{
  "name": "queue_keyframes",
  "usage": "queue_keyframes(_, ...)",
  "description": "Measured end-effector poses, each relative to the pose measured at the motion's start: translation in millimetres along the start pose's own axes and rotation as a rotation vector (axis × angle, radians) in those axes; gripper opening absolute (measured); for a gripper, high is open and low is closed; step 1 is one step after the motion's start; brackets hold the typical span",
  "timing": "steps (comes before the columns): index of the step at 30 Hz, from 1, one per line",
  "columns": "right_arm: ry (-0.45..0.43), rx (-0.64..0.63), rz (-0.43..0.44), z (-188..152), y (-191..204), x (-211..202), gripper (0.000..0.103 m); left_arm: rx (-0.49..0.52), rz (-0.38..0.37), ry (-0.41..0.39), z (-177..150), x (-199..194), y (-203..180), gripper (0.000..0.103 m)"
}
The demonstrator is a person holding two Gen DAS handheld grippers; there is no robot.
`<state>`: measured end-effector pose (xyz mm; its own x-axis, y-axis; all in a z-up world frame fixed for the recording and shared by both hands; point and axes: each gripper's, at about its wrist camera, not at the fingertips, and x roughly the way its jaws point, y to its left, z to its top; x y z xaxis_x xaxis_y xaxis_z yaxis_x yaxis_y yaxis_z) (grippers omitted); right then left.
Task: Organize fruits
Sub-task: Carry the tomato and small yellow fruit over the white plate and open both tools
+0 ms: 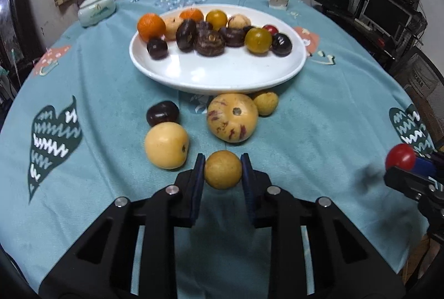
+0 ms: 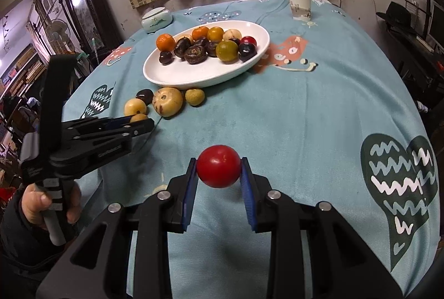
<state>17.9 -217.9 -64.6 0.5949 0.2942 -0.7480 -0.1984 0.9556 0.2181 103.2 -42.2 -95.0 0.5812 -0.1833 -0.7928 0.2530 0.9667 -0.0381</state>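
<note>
Left gripper (image 1: pixel 223 170): pinching a small tan round fruit (image 1: pixel 222 169) between its blue pads, held above the teal cloth.
Right gripper (image 2: pixel 218 170): clamped on a red round fruit (image 2: pixel 218 170), which sits between both fingers, above the cloth at the near edge of the surface.
Near the left gripper: a pale yellow fruit (image 1: pixel 166 145) just beside it to the left; a dark plum-like fruit (image 1: pixel 162 112) touching that one from behind.
Further out: a large speckled yellow fruit (image 1: pixel 232 117) and a small yellow-green fruit (image 1: pixel 265 103) touching it, both close against the front rim of the plate.
White oval plate (image 1: pixel 222 71): holds oranges, dark fruits, olive-yellow fruits and one red fruit, all gathered along its far half.
Surface (image 2: pixel 291 110): round, covered with a teal printed cloth.
Far edge: a paper cup (image 2: pixel 299 5) to the right, a lidded ceramic jar (image 2: pixel 156 19) to the left.
</note>
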Motion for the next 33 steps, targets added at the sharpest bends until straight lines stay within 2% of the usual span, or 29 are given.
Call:
queue_keyframes(4,-0.023,-0.024,-0.008,4.0,13.7,-3.7,0.031,-0.003,-0.033,-0.045,-0.7,-28.9,1.5,0.026)
queue_keyframes(11,-0.031,-0.051,-0.024,16.0,32.8,-5.0,0.031,0.0,-0.049,-0.109,-1.6,-65.6,8.6,0.026)
queue_keyframes(17,-0.038,-0.069,-0.032,31.0,43.3,-3.8,0.031,-0.006,-0.049,-0.107,10.2,-70.1,25.5,0.026)
queue_keyframes(23,0.005,-0.071,0.038,82.7,53.9,20.0,0.031,0.016,0.003,-0.093,68.6,-52.0,38.9,0.026)
queue_keyframes(27,0.019,-0.102,-0.005,124.8,60.5,53.3,0.031,-0.005,0.048,-0.053,114.8,-17.8,48.9,0.026)
queue_keyframes(30,0.015,-0.14,-0.044,151.5,57.5,77.8,0.031,-0.028,0.056,-0.013,128.7,6.2,57.5,0.026)
queue_keyframes(33,0.066,-0.122,-0.014,164.4,48.9,101.0,0.031,-0.05,0.039,0.019,132.6,25.7,64.6,0.026)
